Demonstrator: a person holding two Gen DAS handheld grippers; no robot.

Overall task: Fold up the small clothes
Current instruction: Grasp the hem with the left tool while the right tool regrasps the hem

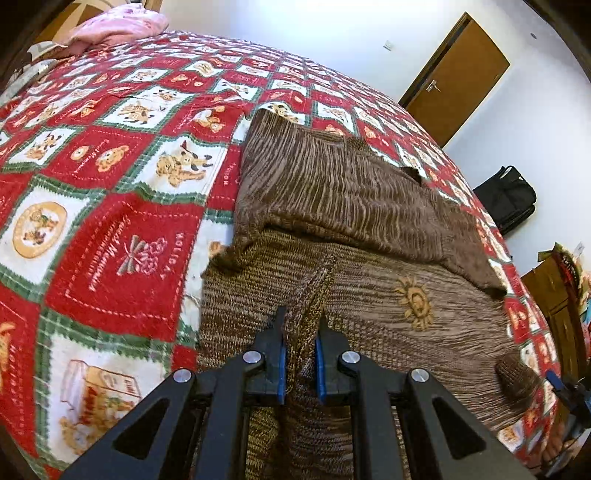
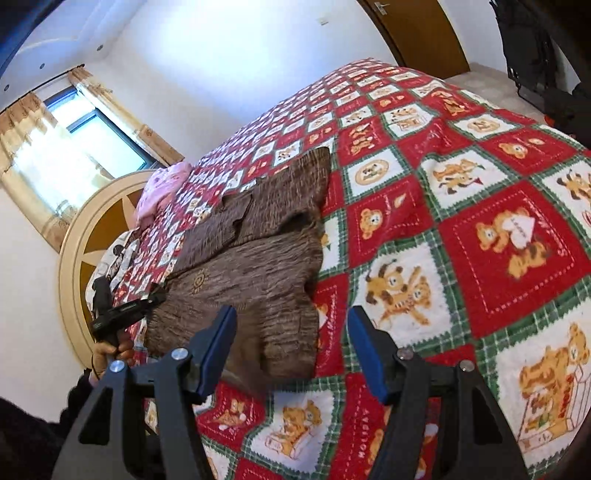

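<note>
The left gripper point(image 1: 301, 325) is clenched on a raised ridge of the brown knit sweater point(image 1: 362, 229), right at the garment's near edge, so it is the nearer hand, while the right gripper point(image 2: 291, 350) hangs released just off the sweater's near corner, nothing between its pads. From there the sweater runs lengthwise away across the red patchwork blanket point(image 2: 480, 240), a folded-over layer lying on its far half, with open blanket around it and the pink bundle point(image 1: 118, 22) well beyond

A bed point(image 1: 110, 177) covered in a red, white and green teddy-bear quilt carries a brown knitted garment point(image 1: 351, 206), partly folded over itself. Well beyond the garment, near the headboard, lies a pink bundle point(image 1: 118, 24).
</note>
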